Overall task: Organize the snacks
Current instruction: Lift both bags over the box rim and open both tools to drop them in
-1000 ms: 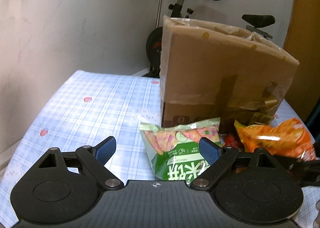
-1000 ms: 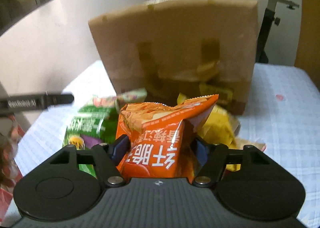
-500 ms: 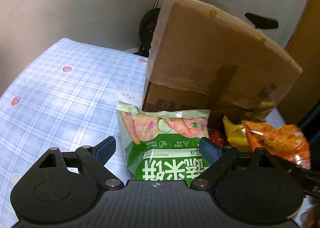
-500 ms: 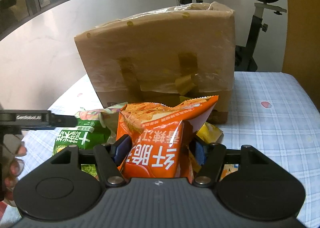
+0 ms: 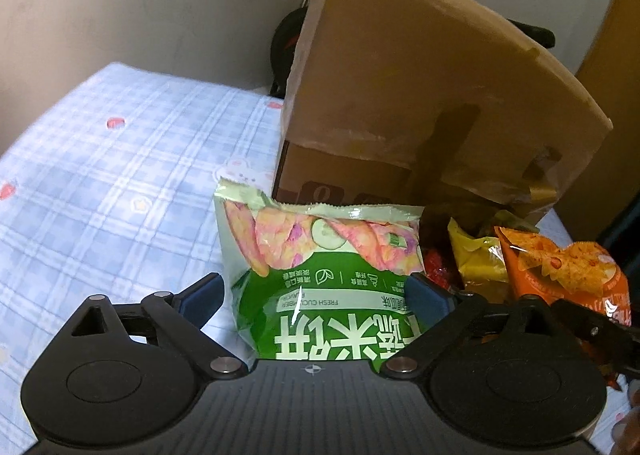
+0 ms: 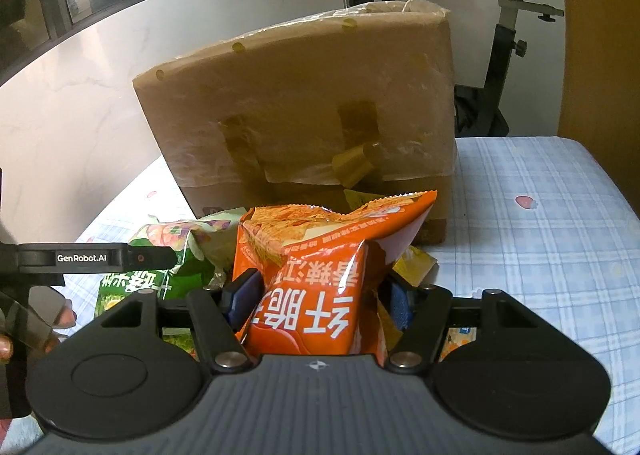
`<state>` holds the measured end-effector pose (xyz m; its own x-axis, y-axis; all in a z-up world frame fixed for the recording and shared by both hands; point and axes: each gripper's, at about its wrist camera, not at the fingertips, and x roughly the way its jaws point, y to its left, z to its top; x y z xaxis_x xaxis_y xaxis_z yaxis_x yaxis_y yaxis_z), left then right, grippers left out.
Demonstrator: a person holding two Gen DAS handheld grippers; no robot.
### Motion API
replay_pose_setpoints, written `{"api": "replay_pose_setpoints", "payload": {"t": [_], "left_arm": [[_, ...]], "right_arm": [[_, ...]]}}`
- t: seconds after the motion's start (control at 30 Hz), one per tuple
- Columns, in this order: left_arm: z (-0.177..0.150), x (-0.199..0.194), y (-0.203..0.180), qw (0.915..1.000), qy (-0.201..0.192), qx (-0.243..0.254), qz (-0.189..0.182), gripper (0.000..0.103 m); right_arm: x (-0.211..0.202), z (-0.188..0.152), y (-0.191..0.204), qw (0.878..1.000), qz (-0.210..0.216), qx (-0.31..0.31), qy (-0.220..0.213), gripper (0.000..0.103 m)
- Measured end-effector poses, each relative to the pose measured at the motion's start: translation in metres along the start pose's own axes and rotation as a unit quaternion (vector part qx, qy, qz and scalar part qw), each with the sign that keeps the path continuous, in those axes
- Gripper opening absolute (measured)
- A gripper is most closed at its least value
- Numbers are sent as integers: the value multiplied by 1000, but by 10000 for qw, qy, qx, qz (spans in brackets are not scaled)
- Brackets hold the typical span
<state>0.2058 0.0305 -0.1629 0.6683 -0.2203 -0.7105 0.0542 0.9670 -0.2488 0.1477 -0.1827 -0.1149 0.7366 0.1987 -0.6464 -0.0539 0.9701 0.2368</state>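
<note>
A green cucumber-flavour snack bag (image 5: 320, 279) lies on the table in front of a tall cardboard box (image 5: 400, 95). My left gripper (image 5: 312, 295) straddles its near end and its jaws are opening, the left pad clear of the bag. To its right lie a red packet (image 5: 436, 271) and a yellow bag (image 5: 476, 255). My right gripper (image 6: 322, 299) is shut on an orange snack bag (image 6: 320, 263), held upright before the box (image 6: 300, 127). The orange bag (image 5: 560, 271) also shows in the left wrist view. The green bag (image 6: 160, 239) sits at the left in the right wrist view.
A blue plaid cloth covers the table (image 5: 100, 175), with bare cloth left of the box and to its right (image 6: 540, 235). An exercise bike (image 6: 512, 35) stands behind the table by a white wall. A person's hand (image 6: 60, 315) holds the left gripper's body (image 6: 80, 257).
The left gripper has come down and forward over the green bag, which now lies between its jaws, spread a little wider. The right gripper keeps the orange bag in about the same place.
</note>
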Motion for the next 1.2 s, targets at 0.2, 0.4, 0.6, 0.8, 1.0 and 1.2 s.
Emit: {"api": "replay_pose_setpoints", "payload": {"t": [0.2, 0.4, 0.6, 0.8, 1.0, 1.2], "left_arm": [[0, -4, -3, 9998, -67, 109, -149, 83], [2, -19, -2, 9994, -230, 236, -142, 72], [8, -40, 3, 9987, -479, 141, -127, 71], [24, -67, 4, 9960, -874, 116, -119, 72], [49, -105, -10, 9888, -1439, 372, -154, 72], [83, -134, -34, 9764, -2059, 534, -371, 72]], "right_arm": [[0, 1, -4, 9999, -68, 85, 3, 67], [-9, 4, -2, 9998, -137, 65, -130, 66], [-22, 9, -1, 9994, -190, 55, -285, 67], [-38, 20, 0, 9981, -280, 2, -556, 66], [-63, 42, 3, 9953, -240, -36, -933, 66], [-83, 83, 5, 9897, -118, -123, -1420, 66]]}}
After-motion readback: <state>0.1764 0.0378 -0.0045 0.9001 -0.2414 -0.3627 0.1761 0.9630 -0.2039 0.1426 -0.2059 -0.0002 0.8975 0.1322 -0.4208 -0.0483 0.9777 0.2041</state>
